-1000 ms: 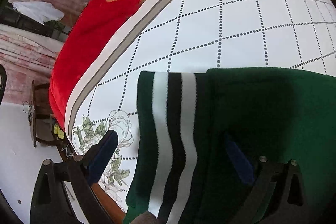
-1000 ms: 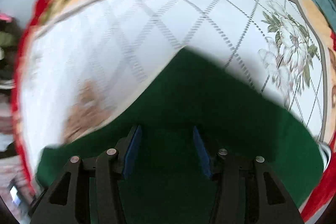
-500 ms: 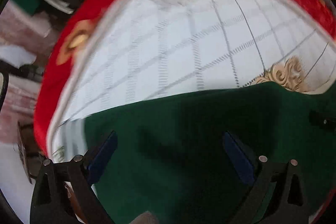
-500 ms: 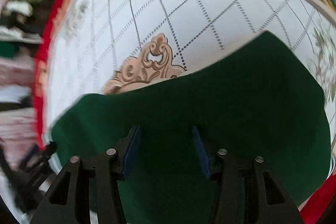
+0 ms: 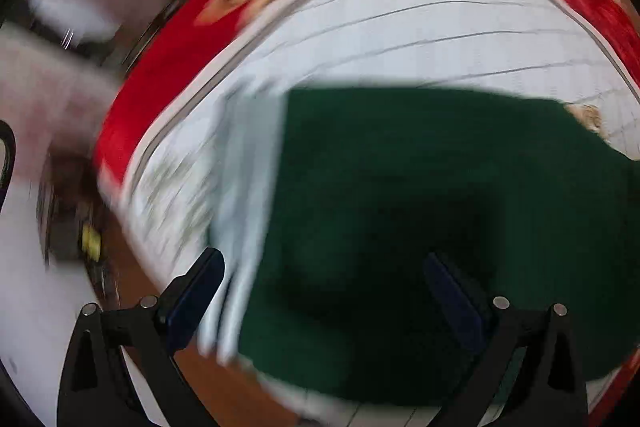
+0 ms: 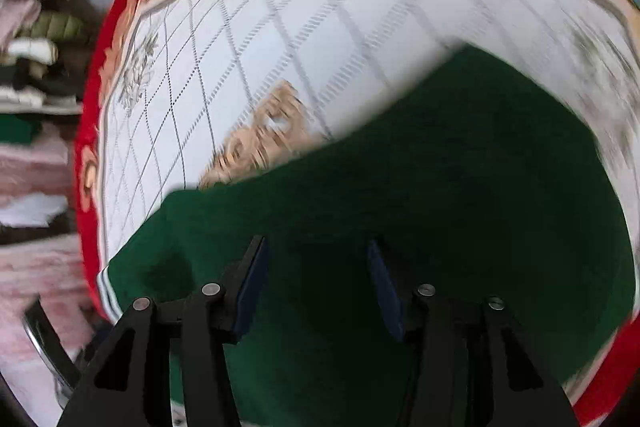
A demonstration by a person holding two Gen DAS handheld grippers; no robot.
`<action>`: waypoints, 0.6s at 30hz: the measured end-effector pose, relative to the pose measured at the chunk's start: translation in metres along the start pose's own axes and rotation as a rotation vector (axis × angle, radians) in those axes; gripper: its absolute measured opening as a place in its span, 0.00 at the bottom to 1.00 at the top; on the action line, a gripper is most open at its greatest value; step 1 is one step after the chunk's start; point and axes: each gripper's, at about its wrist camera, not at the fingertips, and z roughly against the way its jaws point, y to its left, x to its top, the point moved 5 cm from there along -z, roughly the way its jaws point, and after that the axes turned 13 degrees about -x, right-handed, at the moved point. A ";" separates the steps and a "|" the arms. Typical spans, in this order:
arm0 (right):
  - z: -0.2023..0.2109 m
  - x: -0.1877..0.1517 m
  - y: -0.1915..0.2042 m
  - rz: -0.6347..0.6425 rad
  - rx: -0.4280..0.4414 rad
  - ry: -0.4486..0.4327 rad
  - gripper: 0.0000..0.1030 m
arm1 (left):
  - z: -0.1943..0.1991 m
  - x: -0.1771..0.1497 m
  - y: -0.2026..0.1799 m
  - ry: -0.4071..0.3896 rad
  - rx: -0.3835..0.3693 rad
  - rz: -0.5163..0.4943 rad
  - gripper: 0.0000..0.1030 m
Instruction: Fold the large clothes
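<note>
The left gripper [image 5: 320, 291] points steeply down with its 2 blue-padded fingers [image 5: 192, 295] spread wide and nothing pinched between them. Directly below and ahead of it lies the dark green garment [image 5: 420, 219], filling the gap between the pads and running on past the right-hand pad. Just inside the left-hand pad, a pale striped band [image 5: 244, 211] marks the garment's edge; motion blur smears its stripes. Beyond the garment's far edge spreads the white quilted bed cover [image 5: 420, 27] with its thin diamond grid, and past that a red floral blanket [image 5: 168, 67] rims the bed. Further out to the left the room is too blurred to read.

The right gripper [image 6: 316, 283] also points down over the garment [image 6: 440, 207]. Its jaws stand about half apart and are opening, with only green cloth seen beneath the gap and no fold caught between the pads [image 6: 252, 291]. The garment lies flat under and ahead of this gripper, stretching out to both sides; a small white-striped corner [image 6: 106, 287] shows at the lower left, beside the gripper's left arm. Ahead of the garment's far edge a tan scroll ornament [image 6: 260, 135] sits on the bed cover [image 6: 320, 7], touching the cloth's edge. The red blanket [image 6: 96, 107] rings the cover beyond.
</note>
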 end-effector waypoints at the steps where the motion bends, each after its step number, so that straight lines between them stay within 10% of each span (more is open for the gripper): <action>1: 0.003 -0.022 -0.019 -0.038 -0.006 0.015 0.54 | 0.003 -0.015 0.015 0.029 0.003 0.060 0.99; 9: 0.003 -0.142 -0.121 -0.290 0.040 0.037 0.54 | -0.067 -0.092 0.098 0.182 -0.348 0.699 0.93; 15: 0.003 -0.150 -0.147 -0.408 0.097 0.018 0.54 | -0.081 -0.056 0.088 0.009 -0.297 0.637 0.43; 18: 0.004 -0.154 -0.158 -0.415 0.077 0.004 0.54 | -0.082 -0.032 0.085 -0.023 -0.291 0.587 0.42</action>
